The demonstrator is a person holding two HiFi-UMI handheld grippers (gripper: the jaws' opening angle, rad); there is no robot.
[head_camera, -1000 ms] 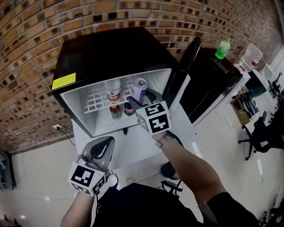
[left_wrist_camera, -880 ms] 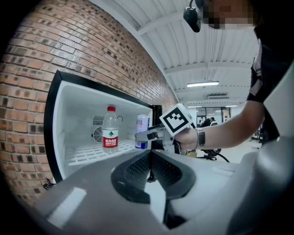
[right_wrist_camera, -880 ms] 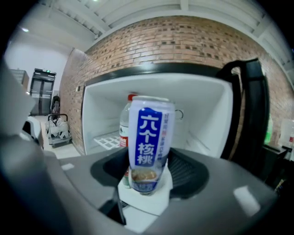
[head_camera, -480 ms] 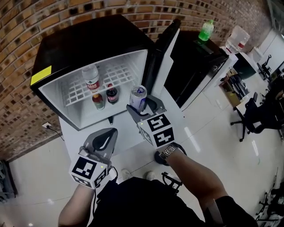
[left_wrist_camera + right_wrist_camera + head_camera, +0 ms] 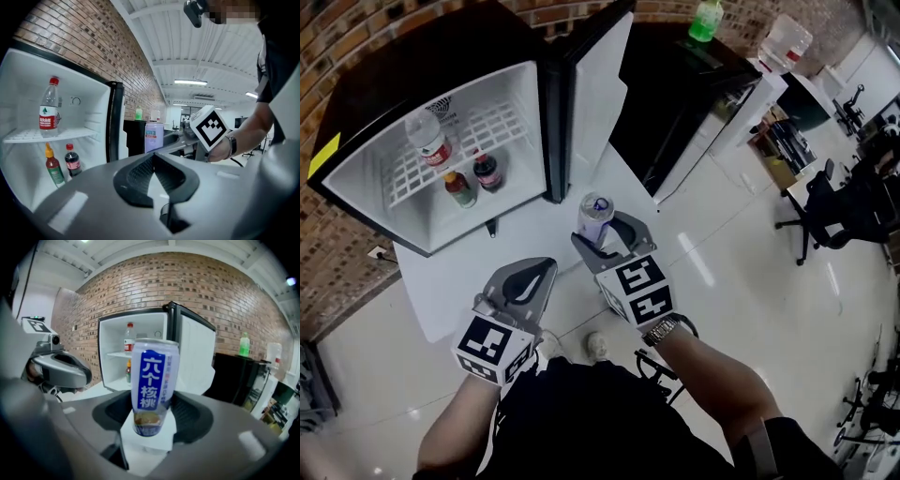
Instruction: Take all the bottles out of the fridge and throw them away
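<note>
My right gripper (image 5: 605, 236) is shut on a blue-and-white drink can (image 5: 595, 217), held upright over the floor in front of the open fridge (image 5: 356, 141). The right gripper view shows the can (image 5: 153, 383) standing between the pads. Low on the left, my left gripper (image 5: 525, 283) is shut with nothing in it; its tips meet in the left gripper view (image 5: 152, 158). Inside the fridge, a clear water bottle (image 5: 428, 141) stands on the wire shelf. Below it are a dark red-capped bottle (image 5: 487, 171) and a yellow-capped bottle (image 5: 459, 187).
The fridge door (image 5: 591, 94) stands wide open to the right of the fridge. Behind it is a black cabinet (image 5: 694, 103) with a green bottle (image 5: 705, 21) on top. Office chairs (image 5: 825, 202) and shelves are at the far right. A brick wall runs behind the fridge.
Both grippers have drawn back from the fridge toward the person, the right one carrying the can out. The fridge now sits further up and left in the head view.
</note>
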